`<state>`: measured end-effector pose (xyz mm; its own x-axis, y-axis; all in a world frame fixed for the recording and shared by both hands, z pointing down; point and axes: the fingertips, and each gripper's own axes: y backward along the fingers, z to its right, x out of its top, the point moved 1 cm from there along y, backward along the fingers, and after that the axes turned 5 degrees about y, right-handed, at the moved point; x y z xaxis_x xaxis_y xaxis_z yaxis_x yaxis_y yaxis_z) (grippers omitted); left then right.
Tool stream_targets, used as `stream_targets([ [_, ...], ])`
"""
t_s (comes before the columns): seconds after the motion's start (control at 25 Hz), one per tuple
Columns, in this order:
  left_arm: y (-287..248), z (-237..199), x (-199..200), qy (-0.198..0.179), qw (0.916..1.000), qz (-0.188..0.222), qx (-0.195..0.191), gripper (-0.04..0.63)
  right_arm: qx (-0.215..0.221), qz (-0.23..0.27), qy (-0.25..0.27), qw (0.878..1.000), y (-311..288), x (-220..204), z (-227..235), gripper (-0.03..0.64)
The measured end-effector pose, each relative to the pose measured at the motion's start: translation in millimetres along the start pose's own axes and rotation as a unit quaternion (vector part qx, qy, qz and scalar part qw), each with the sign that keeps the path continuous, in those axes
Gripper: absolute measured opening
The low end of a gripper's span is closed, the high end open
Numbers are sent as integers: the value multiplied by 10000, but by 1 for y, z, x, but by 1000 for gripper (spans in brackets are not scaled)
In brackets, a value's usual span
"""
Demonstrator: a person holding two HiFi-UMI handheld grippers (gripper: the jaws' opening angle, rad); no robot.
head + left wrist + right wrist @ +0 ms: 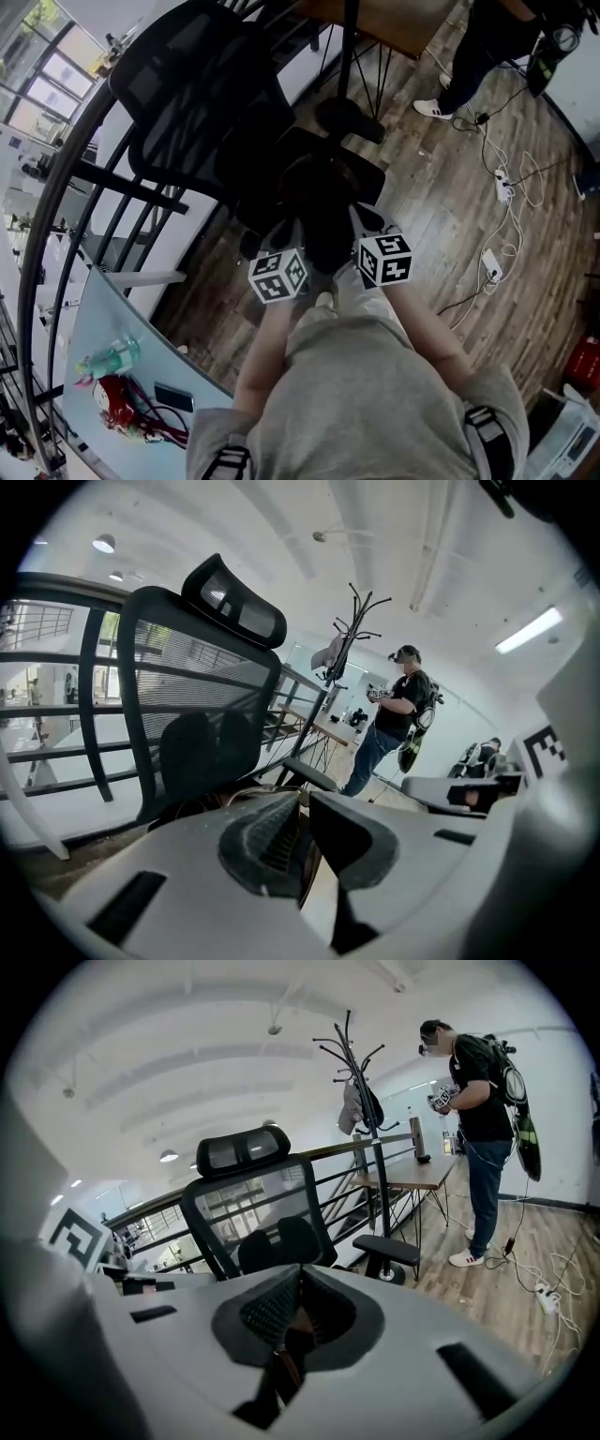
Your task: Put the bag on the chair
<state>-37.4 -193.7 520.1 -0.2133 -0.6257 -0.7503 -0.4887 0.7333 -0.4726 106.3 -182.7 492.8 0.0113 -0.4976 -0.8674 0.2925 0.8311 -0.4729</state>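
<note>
A black mesh office chair (pixel 202 103) with a headrest stands in front of me, seen also in the left gripper view (pixel 202 686) and the right gripper view (pixel 253 1204). A dark bag (pixel 323 202) is over its seat; I cannot tell whether it rests there. My left gripper (pixel 292 236) and right gripper (pixel 361 227) sit side by side at the bag's near edge. The left gripper (pixel 302 803) is shut with a brownish strap of the bag (pixel 234 799) at its jaws. The right gripper (pixel 298 1283) is shut on a dark strap (pixel 284 1361).
A person (pixel 478 47) stands at the back right by a wooden table (pixel 422 1180) and a coat rack (pixel 361 1101). Cables and power strips (pixel 506 187) lie on the wooden floor. A black railing (pixel 56 206) runs at the left. A desk holds a bottle (pixel 112 356) and a phone (pixel 173 398).
</note>
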Motion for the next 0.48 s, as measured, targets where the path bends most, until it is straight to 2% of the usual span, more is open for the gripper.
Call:
stream_targets([
  [0.48,43,17,3,-203,9994,-57,-284,21,-42,213,21,9998,50,4,-18,6],
])
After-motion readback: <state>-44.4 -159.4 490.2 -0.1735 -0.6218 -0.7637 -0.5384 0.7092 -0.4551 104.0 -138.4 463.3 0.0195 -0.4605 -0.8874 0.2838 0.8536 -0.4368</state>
